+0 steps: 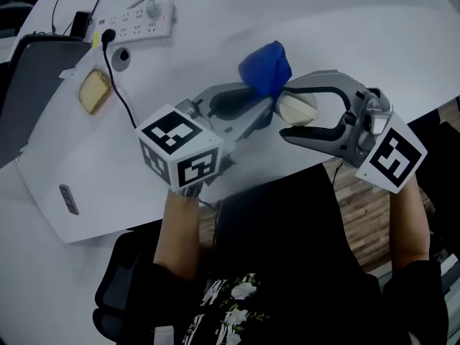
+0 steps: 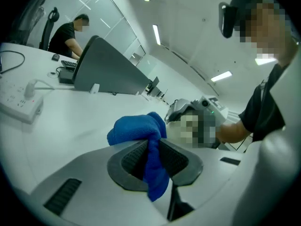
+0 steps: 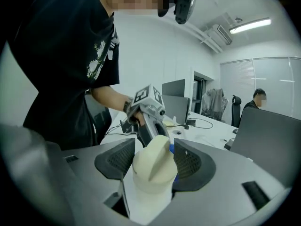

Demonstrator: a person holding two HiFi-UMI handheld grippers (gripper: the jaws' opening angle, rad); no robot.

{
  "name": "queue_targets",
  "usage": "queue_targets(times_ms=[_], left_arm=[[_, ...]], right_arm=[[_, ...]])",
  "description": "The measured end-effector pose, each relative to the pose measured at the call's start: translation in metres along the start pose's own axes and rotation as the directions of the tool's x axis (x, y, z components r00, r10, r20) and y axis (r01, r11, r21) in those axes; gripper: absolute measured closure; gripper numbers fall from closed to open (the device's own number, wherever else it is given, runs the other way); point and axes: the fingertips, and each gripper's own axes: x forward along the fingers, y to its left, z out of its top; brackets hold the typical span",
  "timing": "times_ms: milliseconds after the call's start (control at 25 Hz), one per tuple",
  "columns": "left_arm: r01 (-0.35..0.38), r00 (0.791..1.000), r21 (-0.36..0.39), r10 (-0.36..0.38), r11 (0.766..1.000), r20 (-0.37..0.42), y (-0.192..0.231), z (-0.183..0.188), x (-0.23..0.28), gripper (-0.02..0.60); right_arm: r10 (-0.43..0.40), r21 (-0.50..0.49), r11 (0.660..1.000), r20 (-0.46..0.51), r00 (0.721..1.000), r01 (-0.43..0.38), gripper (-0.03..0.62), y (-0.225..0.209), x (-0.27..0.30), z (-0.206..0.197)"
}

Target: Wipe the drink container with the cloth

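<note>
Closest to the lens of the right gripper view is the cream drink container (image 3: 153,168). It stands between the ribbed pads of my right gripper (image 3: 153,161), which is clamped on its sides and holds it up off the table. In the head view the container lies sideways in those jaws, above the table's near edge.

A blue cloth (image 2: 141,135) is bunched right against the container's far side. A sliver of blue shows behind the container in the right gripper view. I cannot tell how firmly the cloth presses on it. My left gripper (image 2: 150,159) is closed on the cloth. A fold is pinched between the pads, a loose tail hangs below them, and the bunched bulk sits above the tips. The two grippers point toward each other, and each carries its cube of black and white markers.

Below them is a white table (image 1: 251,20). Well apart from the grippers, at its far left, lies a white power strip (image 1: 133,24) with a black cable (image 1: 118,92) running from it. A small tan object (image 1: 95,90) rests beside the cable. In the left gripper view, another person (image 2: 70,32) sits at a far desk.
</note>
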Motion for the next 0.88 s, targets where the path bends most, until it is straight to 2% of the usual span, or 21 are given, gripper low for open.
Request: queue_targets(times_ms=[160, 280, 360, 440, 480, 560, 600, 680, 720, 760, 800, 880], left_arm=[[-0.07, 0.991, 0.003, 0.07, 0.998, -0.118, 0.039, -0.033, 0.024, 0.517], [-0.122, 0.961, 0.069, 0.135, 0.99, -0.242, 0.059, -0.058, 0.043, 0.517], [-0.144, 0.941, 0.132, 0.177, 0.981, -0.289, 0.065, -0.067, 0.049, 0.517], [-0.148, 0.938, 0.138, 0.183, 0.979, -0.296, 0.068, -0.071, 0.05, 0.515], [-0.149, 0.941, 0.122, 0.179, 0.981, -0.289, 0.068, -0.071, 0.05, 0.515], [-0.155, 0.947, 0.097, 0.175, 0.983, -0.269, 0.069, -0.071, 0.05, 0.515], [-0.158, 0.949, 0.094, 0.177, 0.983, -0.261, 0.069, -0.072, 0.05, 0.515], [-0.16, 0.953, 0.086, 0.177, 0.983, -0.247, 0.069, -0.073, 0.05, 0.515], [-0.163, 0.954, 0.08, 0.178, 0.983, -0.242, 0.069, -0.073, 0.05, 0.515], [-0.171, 0.954, 0.078, 0.185, 0.982, -0.238, 0.069, -0.073, 0.049, 0.515], [-0.182, 0.953, 0.081, 0.196, 0.98, -0.233, 0.069, -0.072, 0.048, 0.515], [-0.21, 0.95, 0.088, 0.224, 0.974, -0.217, 0.07, -0.072, 0.047, 0.515]], right_arm=[[-0.015, 0.011, 1.0, 0.037, 0.999, 0.014, 0.339, 0.001, 0.005, 0.005], [-0.03, 0.017, 0.999, 0.044, 0.999, 0.029, 0.339, 0.0, 0.003, 0.004], [-0.053, 0.043, 0.998, 0.063, 0.997, 0.051, 0.339, -0.001, 0.003, 0.005], [-0.124, 0.109, 0.988, 0.101, 0.987, 0.113, 0.339, -0.002, 0.0, 0.01], [-0.188, 0.137, 0.976, 0.123, 0.974, 0.171, 0.336, -0.003, -0.005, 0.014], [-0.358, 0.133, 0.93, 0.133, 0.924, 0.342, 0.328, -0.004, -0.017, 0.022], [-0.451, 0.105, 0.892, 0.121, 0.884, 0.44, 0.327, -0.003, -0.022, 0.023], [-0.624, 0.087, 0.781, 0.093, 0.775, 0.618, 0.327, -0.005, -0.029, 0.019], [-0.687, 0.107, 0.726, 0.075, 0.723, 0.679, 0.327, -0.007, -0.03, 0.015], [-0.725, 0.135, 0.687, 0.059, 0.687, 0.714, 0.327, -0.011, -0.028, 0.012], [-0.739, 0.164, 0.67, 0.049, 0.672, 0.724, 0.327, -0.013, -0.023, 0.009], [-0.726, 0.204, 0.679, 0.038, 0.687, 0.705, 0.327, -0.015, -0.011, 0.006]])
